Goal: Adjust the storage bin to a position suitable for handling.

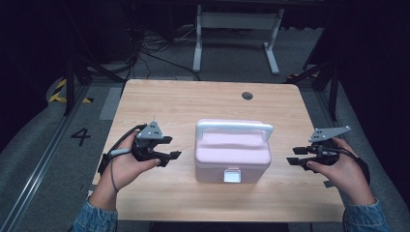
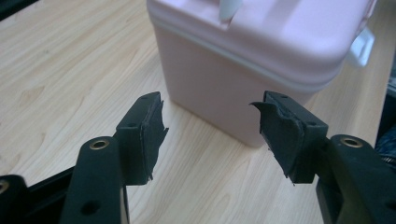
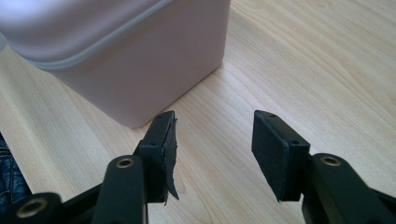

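1. Pale wood grain runs across the table in front of me, which has rounded corners and a small dark round hole near its far edge.
2. Beyond the table lies grey floor with a tangle of dark cables and the white legs of a frame; a painted number 4 sits on the floor to the left.
3. On the table, a little right of centre and toward the near side, stands a pink box with its lid shut.
4. A pale handle lies across the lid's far side, and a white latch sits at the middle of the near face.
5. My left hand holds the left tongs just left of the box, jaws aimed at it.
6. In the left gripper view those jaws stand wide apart with nothing between them, the box's corner close ahead but not touched.
7. My right hand holds the right tongs to the right of the box, a little further off, jaws aimed toward it.
8. In the right gripper view those jaws are also spread and hold nothing; the box's corner sits just past the left jaw, apart from it.
9. Denim sleeves cover both my forearms at the near edge.
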The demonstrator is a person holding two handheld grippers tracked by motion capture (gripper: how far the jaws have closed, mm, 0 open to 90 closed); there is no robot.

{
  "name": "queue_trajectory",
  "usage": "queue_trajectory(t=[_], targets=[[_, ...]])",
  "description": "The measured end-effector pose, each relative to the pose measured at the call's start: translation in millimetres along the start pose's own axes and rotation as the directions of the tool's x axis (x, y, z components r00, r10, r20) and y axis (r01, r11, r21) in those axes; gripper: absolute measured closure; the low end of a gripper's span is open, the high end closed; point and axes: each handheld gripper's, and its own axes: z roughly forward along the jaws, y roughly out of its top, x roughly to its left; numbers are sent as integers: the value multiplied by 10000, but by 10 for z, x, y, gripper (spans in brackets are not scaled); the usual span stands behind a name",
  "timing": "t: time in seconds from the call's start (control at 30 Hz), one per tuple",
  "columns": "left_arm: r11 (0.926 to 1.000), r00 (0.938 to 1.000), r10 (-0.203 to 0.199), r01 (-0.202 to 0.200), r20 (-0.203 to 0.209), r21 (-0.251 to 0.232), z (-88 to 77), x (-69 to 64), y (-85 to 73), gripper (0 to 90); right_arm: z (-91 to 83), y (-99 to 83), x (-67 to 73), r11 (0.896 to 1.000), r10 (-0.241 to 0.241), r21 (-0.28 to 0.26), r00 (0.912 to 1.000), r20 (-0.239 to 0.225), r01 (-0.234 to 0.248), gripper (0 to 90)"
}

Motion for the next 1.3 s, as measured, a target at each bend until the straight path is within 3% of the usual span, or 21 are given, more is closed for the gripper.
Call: queue_trajectory(t=[0.13,0.43,0.53,0.63,0.8,0.9,1.07,1.3], targets=[[9991,9997,241,-239,27,-343,-20,-8,131,385,21,-30,-4,9999,32,97,10000,-2,-32,509],[9893,9957,549,-441,743,-1389,55,-26,370,383,14,-85,10,9998,123,183,9999,55,-124,509],[9839,9930,675,-502,967,-1713,120,-5,424,401,4,-97,17,9997,160,186,9999,41,-161,508],[9750,9869,1046,-774,1226,-2085,212,29,479,407,-7,-120,20,9997,190,169,9998,80,-192,508],[9629,9787,1271,-828,1611,-2570,348,56,531,452,-7,-164,23,9993,277,261,9996,81,-279,508],[9565,9786,1337,-861,1564,-2787,426,59,562,452,-9,-181,30,9992,286,288,9995,106,-289,509],[9626,9805,1153,-707,1591,-2616,495,63,612,468,-5,-202,44,9990,297,338,9995,96,-300,509],[9639,9816,1424,-1084,1270,-2431,573,26,671,575,-6,-231,62,9986,297,440,9995,63,-299,509]])
